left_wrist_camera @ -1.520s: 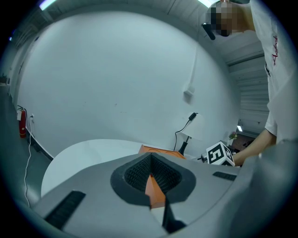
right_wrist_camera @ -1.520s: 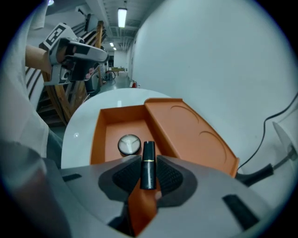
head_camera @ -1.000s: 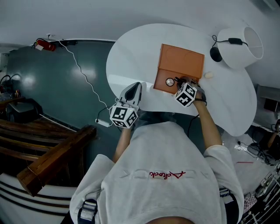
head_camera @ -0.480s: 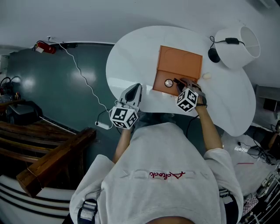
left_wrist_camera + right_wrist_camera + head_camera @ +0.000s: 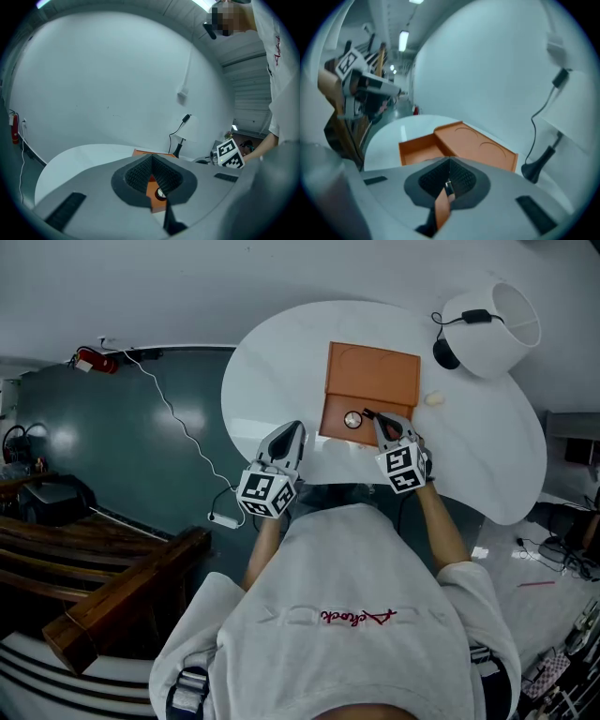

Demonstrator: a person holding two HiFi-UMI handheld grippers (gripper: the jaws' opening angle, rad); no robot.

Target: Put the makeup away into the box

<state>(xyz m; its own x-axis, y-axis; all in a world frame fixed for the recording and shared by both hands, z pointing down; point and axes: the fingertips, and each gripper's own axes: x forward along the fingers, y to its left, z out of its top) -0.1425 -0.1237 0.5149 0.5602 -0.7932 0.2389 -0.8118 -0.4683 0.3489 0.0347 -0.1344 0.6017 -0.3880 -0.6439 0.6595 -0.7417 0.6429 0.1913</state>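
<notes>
The orange box (image 5: 373, 373) lies open in the middle of the white table (image 5: 281, 343). Its lid (image 5: 375, 367) is flat on the table at 12 o'clock and its tray (image 5: 334, 418) is at 6 o'clock, nearer the person. In the tray are a round compact (image 5: 352, 419) and, just beside it at 3 o'clock, a short dark stick (image 5: 370, 413); whether the two touch cannot be told. The right gripper (image 5: 385, 426) is over the tray's 4 o'clock corner, pointing toward 11 o'clock and tilted down, clear of the box. Its jaws have just been closing and now meet. Its own view shows nothing pinched between the pads, only a slit with the orange of the box and a small pale glint too small to name. The left gripper (image 5: 295, 427) is at 8 o'clock of the box, above the table's near edge and apart from the box, aimed toward 1 o'clock. Its jaws are also together and empty, and the compact shows below them through the gap. A small pale lump (image 5: 434, 398) sits on the table at 3 o'clock of the box, near it but apart. A white lamp (image 5: 487, 320) stands at 2 o'clock near the table's far rim. A white cable (image 5: 178, 409) runs over the dark floor at 9 o'clock.
</notes>
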